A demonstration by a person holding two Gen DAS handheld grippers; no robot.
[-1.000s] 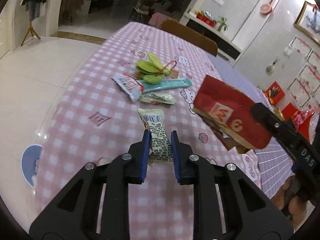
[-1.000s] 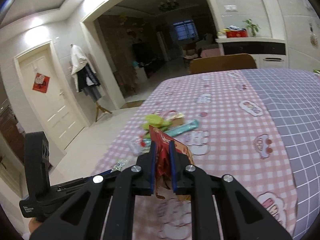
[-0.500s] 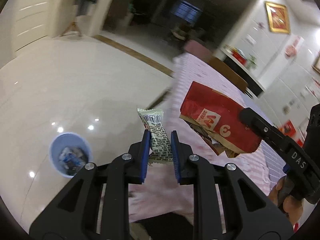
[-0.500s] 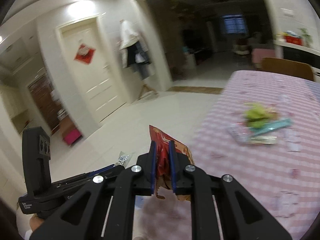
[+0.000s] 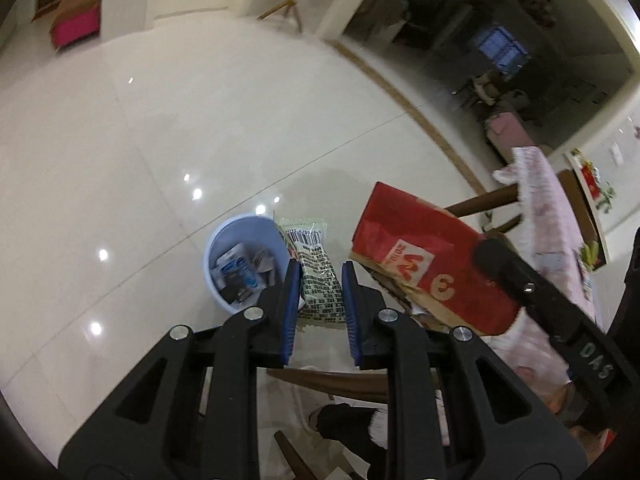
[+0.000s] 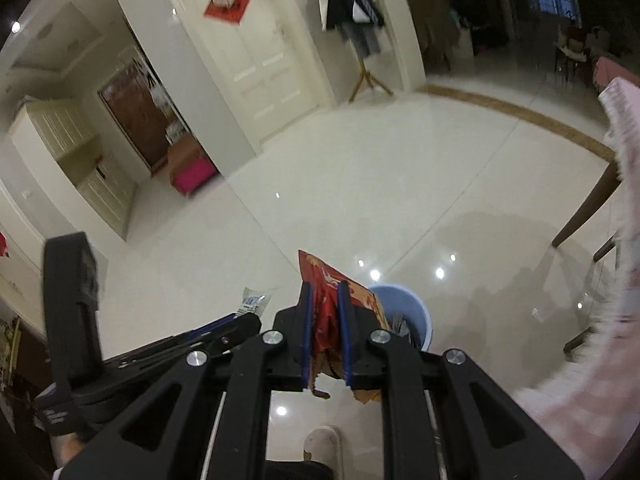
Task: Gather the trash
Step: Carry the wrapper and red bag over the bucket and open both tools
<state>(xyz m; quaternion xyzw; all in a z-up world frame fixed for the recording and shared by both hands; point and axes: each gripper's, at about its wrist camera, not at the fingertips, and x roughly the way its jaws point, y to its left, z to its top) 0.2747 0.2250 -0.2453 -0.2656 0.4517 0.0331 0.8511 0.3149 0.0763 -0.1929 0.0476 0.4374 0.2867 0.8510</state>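
- While your left gripper point(image 5: 319, 300) pinches the white barcode-printed snack wrapper point(image 5: 314, 270), left view shows trash inside the round blue plastic bin point(image 5: 224, 240) on the floor.
- Your right gripper point(image 6: 325, 320) clamps the crumpled red paper bag point(image 6: 326, 304); right view hides the bin's contents.

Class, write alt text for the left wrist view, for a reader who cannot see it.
The left gripper holds a white snack wrapper with a barcode just beside a blue trash bin on a glossy white tiled floor. To its right, the right gripper carries a red paper bag, with the pink tablecloth edge behind.
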